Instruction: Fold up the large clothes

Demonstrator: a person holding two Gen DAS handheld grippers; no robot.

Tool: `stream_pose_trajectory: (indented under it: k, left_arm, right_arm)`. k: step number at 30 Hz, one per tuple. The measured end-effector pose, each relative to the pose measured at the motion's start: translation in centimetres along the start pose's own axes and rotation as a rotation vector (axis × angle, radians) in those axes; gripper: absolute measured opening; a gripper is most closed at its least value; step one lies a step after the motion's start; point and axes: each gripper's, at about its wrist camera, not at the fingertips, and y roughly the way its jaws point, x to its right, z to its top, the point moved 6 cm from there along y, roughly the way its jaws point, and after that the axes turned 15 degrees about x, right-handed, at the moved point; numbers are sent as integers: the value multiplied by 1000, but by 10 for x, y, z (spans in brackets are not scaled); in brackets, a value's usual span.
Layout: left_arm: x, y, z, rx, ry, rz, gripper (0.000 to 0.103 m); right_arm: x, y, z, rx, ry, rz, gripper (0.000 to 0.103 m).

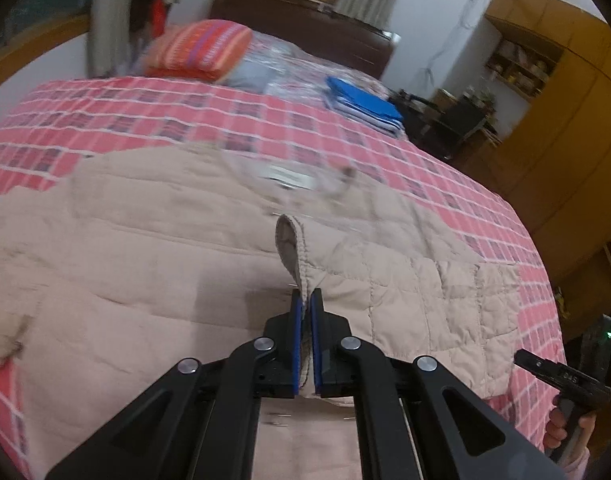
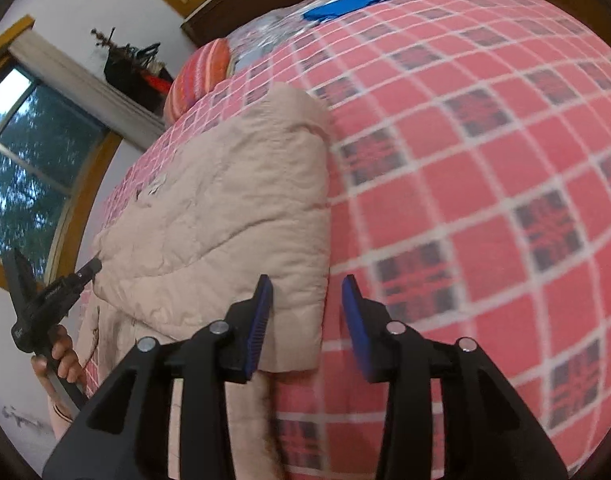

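- Quilted beige jacket (image 1: 185,264) spread on the plaid bed (image 1: 145,120): soft, bulky, light; grip at hems.
- Left tool (image 1: 304,304) clamped on its cuff edge.
- Right tool (image 2: 307,292) fingers apart, over its corner, empty.

Beige quilted coat (image 1: 153,248) flat on bed
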Motion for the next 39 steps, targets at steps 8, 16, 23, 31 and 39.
stream_pose_trajectory:
  k: [8,16,23,31,39]
  left_arm:
    - [-51,16,-7,-51,-6,84,4]
    - [-74,38,-31,-125,-27,88,14]
    - [-75,3,-10,-61,-87,54,60]
    - [-13,-8,-18,-97,62,-39,63]
    - [-42,27,-43,-172,31,7,63]
  right_arm:
    - [-35,31,-11,-56,-60,-13,29]
    - [-30,47,-16,-93,-44,-72,29]
    - [-57,23,-5,-25,-149,-131,33]
    - [-92,13,-6,29,-258,-214,38]
    - [-121,20,-22,-32,-304,-129,37]
